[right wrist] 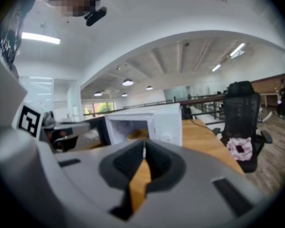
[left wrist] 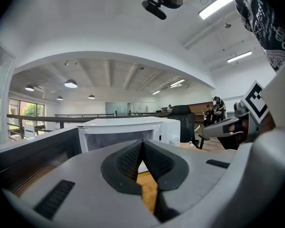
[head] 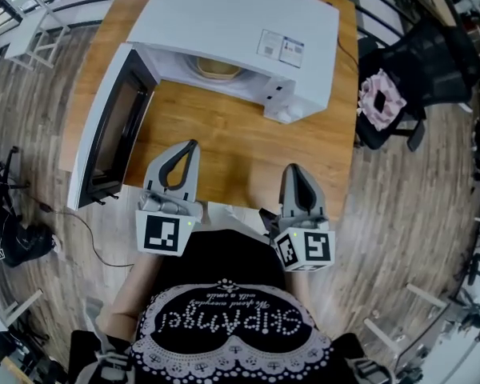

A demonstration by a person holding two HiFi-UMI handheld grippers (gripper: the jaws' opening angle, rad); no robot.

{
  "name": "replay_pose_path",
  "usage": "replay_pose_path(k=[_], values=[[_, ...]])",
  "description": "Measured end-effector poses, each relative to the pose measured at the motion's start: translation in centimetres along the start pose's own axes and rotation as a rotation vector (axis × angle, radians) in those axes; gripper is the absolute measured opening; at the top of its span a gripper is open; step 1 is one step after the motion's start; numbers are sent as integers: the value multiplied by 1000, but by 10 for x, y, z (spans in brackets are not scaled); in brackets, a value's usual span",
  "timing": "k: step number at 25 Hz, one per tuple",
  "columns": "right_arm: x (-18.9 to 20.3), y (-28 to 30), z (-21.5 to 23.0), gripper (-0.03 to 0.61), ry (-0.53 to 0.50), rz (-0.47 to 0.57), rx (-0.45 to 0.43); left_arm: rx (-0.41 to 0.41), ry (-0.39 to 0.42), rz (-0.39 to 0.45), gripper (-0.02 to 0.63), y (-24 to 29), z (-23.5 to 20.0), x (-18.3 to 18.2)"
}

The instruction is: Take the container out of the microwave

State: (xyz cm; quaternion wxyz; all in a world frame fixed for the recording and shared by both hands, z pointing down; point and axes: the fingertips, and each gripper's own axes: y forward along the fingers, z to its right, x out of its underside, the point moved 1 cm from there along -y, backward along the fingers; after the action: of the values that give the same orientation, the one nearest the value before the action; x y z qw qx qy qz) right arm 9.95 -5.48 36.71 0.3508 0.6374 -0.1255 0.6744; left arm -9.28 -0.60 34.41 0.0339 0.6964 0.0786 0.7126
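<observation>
**Entry: container retrieval, approach stage**

- White box-shaped microwave: sitting on the light brown wooden table. Its dark-windowed door is hanging fully open on the person's left side of the cavity.
- Pale tan round container: resting inside the microwave cavity, just behind the front opening. Only an arc of its rim is showing from the head view, and its contents cannot be made out. No long axis is showing (it looks round), so the way in is probably being set by the opening, not by the container's shape.
- Left gripper: hovering over the table in front of the microwave, beside the open door and pointing at the cavity. Its jaws are pressing together with nothing between them. It is lying nearer the container than its partner, and the container is sitting ahead and slightly to its right.
- Right gripper: hovering in front of the microwave's control-panel side. Its jaws are likewise meeting at the tips and carrying nothing. The container is sitting ahead and to its left (visible as a tan patch in the right gripper view).
- Judgement: neither gripper is touching the container. The jaws are going to need parting before entering the cavity.
- Black office chair: standing off the table's right edge, well apart from the microwave and bearing a pink cloth.
</observation>
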Motion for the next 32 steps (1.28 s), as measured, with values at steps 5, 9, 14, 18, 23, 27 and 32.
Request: replay_pose_path(k=[5, 9, 14, 18, 23, 27, 32], values=[[-2, 17, 13, 35, 2, -9, -25, -33, 8, -9, 28, 16, -5, 1], [-1, 22, 24, 35, 9, -20, -23, -51, 8, -14, 28, 25, -7, 2], [4, 22, 34, 35, 16, -40, -14, -67, 11, -38, 28, 27, -9, 9], [7, 21, 38, 35, 20, -46, -2, -66, 14, -40, 28, 26, -8, 9], [5, 23, 33, 35, 23, -43, 0, -57, 22, -35, 28, 25, -11, 8], [3, 24, 27, 35, 27, -41, 12, -42, 23, -34, 28, 25, -17, 6], [0, 26, 16, 35, 33, -48, 29, -27, 17, -28, 28, 27, -29, 0]])
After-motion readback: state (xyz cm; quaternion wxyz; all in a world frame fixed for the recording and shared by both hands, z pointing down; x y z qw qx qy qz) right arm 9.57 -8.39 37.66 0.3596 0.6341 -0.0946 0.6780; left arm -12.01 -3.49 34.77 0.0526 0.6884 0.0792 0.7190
